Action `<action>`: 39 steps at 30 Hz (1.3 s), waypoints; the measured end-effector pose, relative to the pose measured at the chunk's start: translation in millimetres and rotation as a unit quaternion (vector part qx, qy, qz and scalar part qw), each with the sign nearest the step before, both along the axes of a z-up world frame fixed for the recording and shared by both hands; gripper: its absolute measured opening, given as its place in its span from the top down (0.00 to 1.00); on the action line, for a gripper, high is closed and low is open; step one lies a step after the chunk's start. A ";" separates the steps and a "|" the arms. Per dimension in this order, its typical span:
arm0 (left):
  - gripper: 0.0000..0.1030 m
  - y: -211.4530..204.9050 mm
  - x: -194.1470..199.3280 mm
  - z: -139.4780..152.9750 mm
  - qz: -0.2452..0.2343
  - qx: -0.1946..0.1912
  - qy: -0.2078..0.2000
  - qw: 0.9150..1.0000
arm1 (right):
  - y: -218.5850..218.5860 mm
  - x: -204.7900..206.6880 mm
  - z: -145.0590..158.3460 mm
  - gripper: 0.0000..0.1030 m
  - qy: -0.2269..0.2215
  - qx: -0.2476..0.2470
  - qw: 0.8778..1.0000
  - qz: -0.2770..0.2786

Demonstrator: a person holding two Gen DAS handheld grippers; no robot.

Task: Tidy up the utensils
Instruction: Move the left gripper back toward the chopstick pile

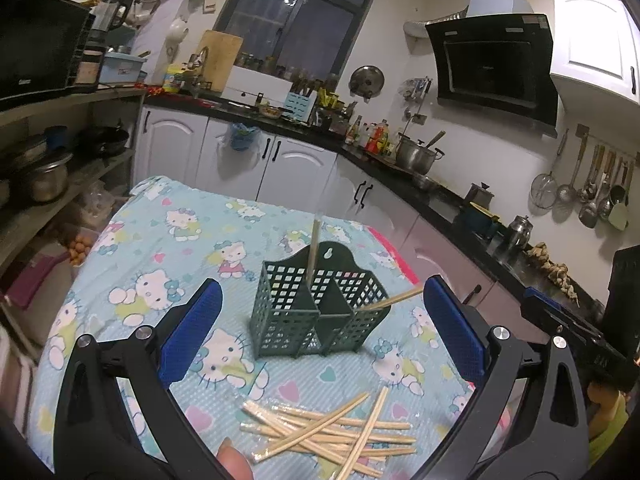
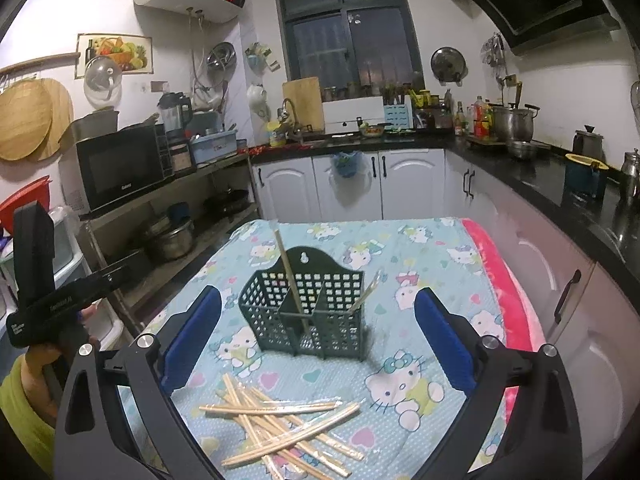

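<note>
A dark green mesh utensil holder [image 1: 316,312] [image 2: 308,312] with compartments stands on the table under a Hello Kitty cloth [image 1: 168,240] [image 2: 420,248]. One chopstick [image 1: 313,252] [image 2: 289,276] stands upright in it, and another [image 1: 392,300] [image 2: 366,294] leans out to the right. A pile of several wrapped wooden chopsticks [image 1: 332,432] [image 2: 280,428] lies in front of the holder. My left gripper [image 1: 320,340] is open and empty, above the pile. My right gripper [image 2: 316,344] is open and empty, also over the pile.
A pink edge [image 2: 508,300] borders the table's right side. White cabinets [image 2: 348,188] and a black counter [image 2: 540,176] with pots stand behind and to the right. A shelf with a microwave [image 2: 120,168] is at the left.
</note>
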State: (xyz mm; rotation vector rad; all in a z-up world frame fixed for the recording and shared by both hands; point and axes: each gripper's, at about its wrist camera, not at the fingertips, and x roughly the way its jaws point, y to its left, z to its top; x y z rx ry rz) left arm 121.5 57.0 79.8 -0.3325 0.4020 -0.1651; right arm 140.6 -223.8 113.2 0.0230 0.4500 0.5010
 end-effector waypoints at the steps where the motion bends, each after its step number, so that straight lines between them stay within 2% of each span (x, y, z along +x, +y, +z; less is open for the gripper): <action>1: 0.10 1.0 -1.6 -1.1 0.001 -0.002 0.001 1.000 | 0.2 -0.8 -1.4 0.08 0.001 -0.001 1.000 0.001; 20: 0.10 7.9 -30.3 -26.3 0.014 0.014 0.037 0.999 | 15.7 -20.4 -26.2 0.08 0.015 -0.037 0.999 0.024; 39: 0.10 8.5 -37.7 -92.4 0.006 0.018 0.113 0.993 | 9.2 -17.1 -68.3 0.08 0.053 -0.066 0.996 0.006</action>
